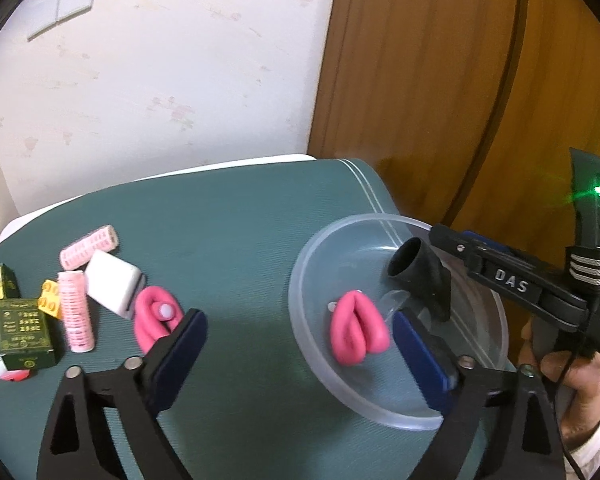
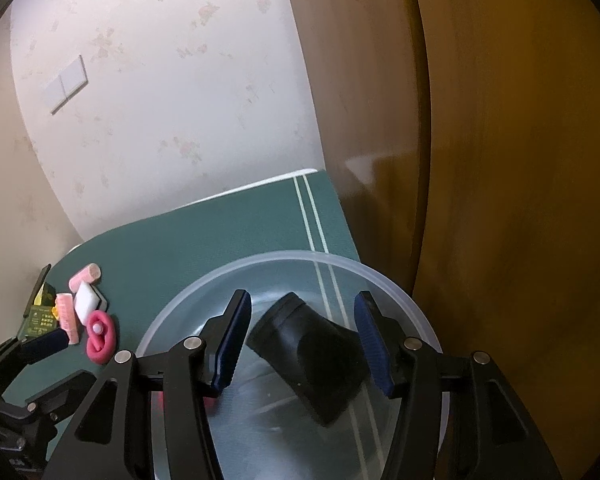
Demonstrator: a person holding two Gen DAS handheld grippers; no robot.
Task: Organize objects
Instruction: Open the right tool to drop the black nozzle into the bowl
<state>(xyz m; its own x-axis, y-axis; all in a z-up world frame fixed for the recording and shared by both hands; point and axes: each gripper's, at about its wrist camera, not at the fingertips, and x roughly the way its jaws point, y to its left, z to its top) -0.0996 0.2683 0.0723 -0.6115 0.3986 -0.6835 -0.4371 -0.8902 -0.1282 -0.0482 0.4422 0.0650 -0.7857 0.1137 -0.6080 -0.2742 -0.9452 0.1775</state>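
Clear plastic round bowl [image 1: 312, 264] sits on the green-matted bench [image 1: 236, 240]; through the left wrist camera we see our left gripper [image 1: 296, 340] with jaws wide apart, a folded pink foam curler [image 1: 358, 328] lying loose in the bowl. Through the right wrist camera, our right gripper [image 2: 300, 344] holds its jaws apart around a black flared nozzle [image 2: 312, 356], not pressing it.

floral wall [image 1: 160, 80], wood door [image 1: 440, 80], 2 switches [image 2: 66, 84]
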